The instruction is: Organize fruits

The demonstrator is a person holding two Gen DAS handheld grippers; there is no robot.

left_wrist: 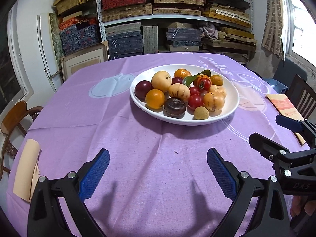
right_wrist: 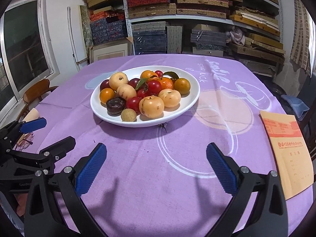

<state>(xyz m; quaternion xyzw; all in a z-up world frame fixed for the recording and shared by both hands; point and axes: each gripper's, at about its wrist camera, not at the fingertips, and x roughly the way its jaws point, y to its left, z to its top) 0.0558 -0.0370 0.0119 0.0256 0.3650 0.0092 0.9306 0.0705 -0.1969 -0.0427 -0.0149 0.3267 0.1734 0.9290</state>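
Observation:
A white plate sits on the purple tablecloth, heaped with several fruits: yellow-orange ones, red cherry tomatoes, dark plums, leafy tangerines, a dark brown fruit and a small tan longan. My left gripper hangs open over bare cloth, well short of the plate. My right gripper is open too, nearer the plate's right side, holding nothing. Each gripper shows at the edge of the other's view: the right gripper, the left gripper.
An orange-tan booklet lies on the table's right edge. A pale peach object rests at the left edge. Wooden chairs stand beside the table. Shelves of stacked boxes fill the wall behind.

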